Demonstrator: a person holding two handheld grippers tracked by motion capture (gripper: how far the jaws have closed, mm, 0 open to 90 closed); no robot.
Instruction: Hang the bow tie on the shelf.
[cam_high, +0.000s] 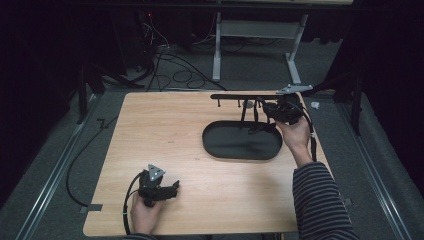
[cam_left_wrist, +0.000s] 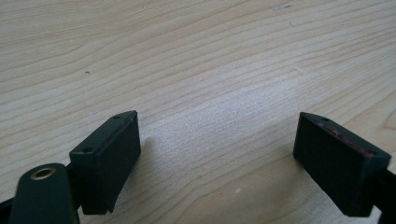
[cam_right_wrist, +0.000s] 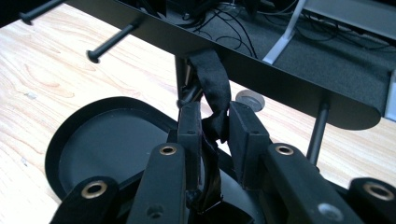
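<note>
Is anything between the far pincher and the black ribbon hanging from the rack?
No. The right gripper already has its jaws closed around the black strap hanging from the black rack above the oval tray. Nothing sits between them.

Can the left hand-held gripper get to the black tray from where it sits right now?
Probably yes: the left hand-held gripper rests open on bare table, and nothing lies between it and the black tray.
</note>
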